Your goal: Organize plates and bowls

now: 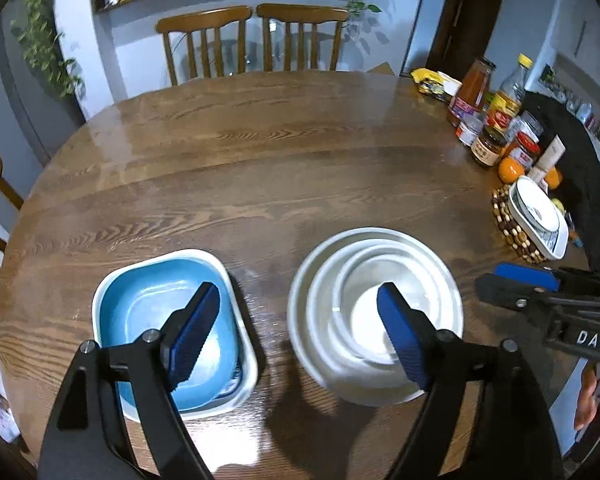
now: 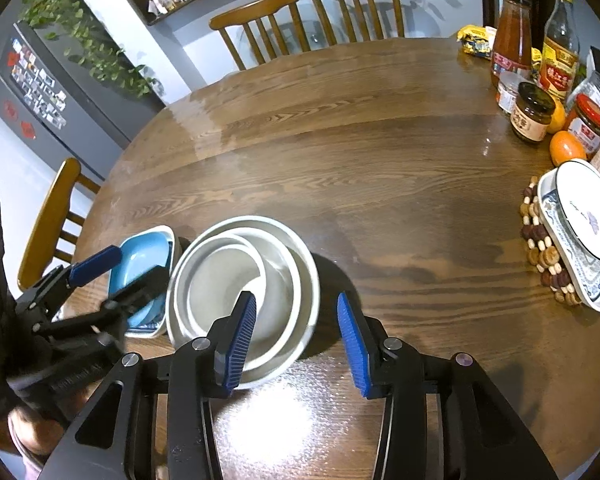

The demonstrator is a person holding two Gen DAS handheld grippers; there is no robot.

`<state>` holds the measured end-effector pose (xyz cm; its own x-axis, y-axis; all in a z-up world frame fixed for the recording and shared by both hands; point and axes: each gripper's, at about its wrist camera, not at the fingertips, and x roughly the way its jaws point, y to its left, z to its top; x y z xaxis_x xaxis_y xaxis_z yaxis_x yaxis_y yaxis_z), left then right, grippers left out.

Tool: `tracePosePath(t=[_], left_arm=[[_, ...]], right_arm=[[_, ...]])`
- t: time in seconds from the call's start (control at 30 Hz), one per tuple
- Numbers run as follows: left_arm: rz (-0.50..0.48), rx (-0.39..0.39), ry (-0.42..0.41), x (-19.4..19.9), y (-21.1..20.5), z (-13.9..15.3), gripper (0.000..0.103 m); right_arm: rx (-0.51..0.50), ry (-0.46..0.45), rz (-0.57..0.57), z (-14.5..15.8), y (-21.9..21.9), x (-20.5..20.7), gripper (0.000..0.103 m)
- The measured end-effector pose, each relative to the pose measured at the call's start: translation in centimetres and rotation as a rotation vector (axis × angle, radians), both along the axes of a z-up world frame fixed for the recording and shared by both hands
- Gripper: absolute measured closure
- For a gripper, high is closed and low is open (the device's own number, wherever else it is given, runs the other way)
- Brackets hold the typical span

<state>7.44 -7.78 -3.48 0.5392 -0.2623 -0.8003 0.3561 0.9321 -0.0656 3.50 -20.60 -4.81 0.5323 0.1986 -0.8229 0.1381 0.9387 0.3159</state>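
Note:
Three white round bowls (image 1: 340, 280) (image 2: 220, 276) sit nested on the wooden table (image 1: 260, 160). To their left, a blue square dish (image 1: 148, 300) (image 2: 144, 256) rests inside a white square dish (image 1: 156, 258). My left gripper (image 1: 300, 336) (image 2: 120, 276) hovers open above both stacks, one finger over each, holding nothing. My right gripper (image 2: 296, 342) (image 1: 512, 282) is open. Its jaws straddle the near right rim of the bowls without pressing on it.
At the right edge, a white oval plate (image 2: 584, 208) lies on a patterned rectangular dish (image 2: 580, 280) atop a beaded trivet (image 2: 540, 248) (image 1: 508, 224). Behind it are jars, bottles (image 2: 512, 36) and oranges (image 2: 566, 148). Wooden chairs (image 1: 204, 40) line the far and left sides.

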Motion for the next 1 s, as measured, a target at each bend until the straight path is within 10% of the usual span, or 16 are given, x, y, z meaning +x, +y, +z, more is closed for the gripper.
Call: tracePosePath(t=[0.43,1.0], left_arm=[[0.014,0.049,0.098,1.3,0.9,-1.5,0.026],[-0.022,0.046,0.171,2.4,0.3,-2.7,0.062]], right_arm=[[-0.010,0.056,0.002,-1.8,-0.9,-0.1,0.060],[0.009,0.046,0.023,-2.7,-1.0,0.5,0.064]])
